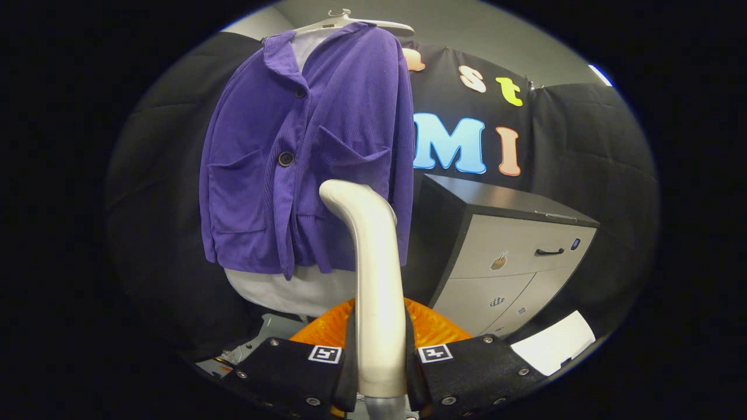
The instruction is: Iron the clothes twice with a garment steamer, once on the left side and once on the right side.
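Tool pinching the garment steamer by its handle, one finger pressed to each side of the pale shaft, low down near its base. Gripped there, probably, so that the head stays free and the long handle gives reach up the cloth. Steamer standing upright between the fingers, long axis running straight up and away from the tool, then bending at the top so that the head hooks over toward the garment. Head turned away from the camera; its face hidden, so contact with the cloth impossible to confirm, though it sits right at the jacket's lower front, just under the pocket on that side.

Purple jacket hanging from a pale hanger, buttoned, with a light grey garment showing below its hem. Hung vertically, apparently, so that the fabric drops flat for a straight pass of the head. Steamer lined up with one front panel, beside the row of buttons, which suggests a pass on that one side; other panel judged to need its own.

Something orange just behind the handle, partly hidden. Grey drawer cabinet beside the jacket, white sheet lying near its foot.
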Tool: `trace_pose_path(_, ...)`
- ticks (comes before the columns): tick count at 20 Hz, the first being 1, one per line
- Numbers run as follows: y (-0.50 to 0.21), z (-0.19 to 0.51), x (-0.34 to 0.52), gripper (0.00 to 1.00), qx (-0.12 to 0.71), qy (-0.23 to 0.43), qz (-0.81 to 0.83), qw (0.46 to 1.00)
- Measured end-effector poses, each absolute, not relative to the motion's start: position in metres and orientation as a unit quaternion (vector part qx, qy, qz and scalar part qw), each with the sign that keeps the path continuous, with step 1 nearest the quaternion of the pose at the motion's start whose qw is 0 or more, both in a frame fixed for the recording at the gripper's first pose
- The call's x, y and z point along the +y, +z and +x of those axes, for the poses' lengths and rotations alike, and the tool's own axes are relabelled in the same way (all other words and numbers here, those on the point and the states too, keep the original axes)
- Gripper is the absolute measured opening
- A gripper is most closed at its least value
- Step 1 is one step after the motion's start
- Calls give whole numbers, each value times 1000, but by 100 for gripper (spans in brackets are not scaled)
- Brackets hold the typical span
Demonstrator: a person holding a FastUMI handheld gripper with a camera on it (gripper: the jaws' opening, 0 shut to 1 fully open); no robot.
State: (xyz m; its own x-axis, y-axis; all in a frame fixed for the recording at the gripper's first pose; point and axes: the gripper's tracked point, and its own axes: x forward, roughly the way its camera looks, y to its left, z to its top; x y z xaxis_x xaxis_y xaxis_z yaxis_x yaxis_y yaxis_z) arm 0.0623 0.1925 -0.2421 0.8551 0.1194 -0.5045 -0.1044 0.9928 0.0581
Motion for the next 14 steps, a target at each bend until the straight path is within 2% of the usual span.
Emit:
trace_pose_path(6, -256, 34, 185, 33, 295, 82, 0, 952)
trace_pose_path(11, -228, 45, 167, 33, 270, 86, -18, 959)
trace_pose_path(14, -185, 56, 165, 33, 238, 80, -10, 968)
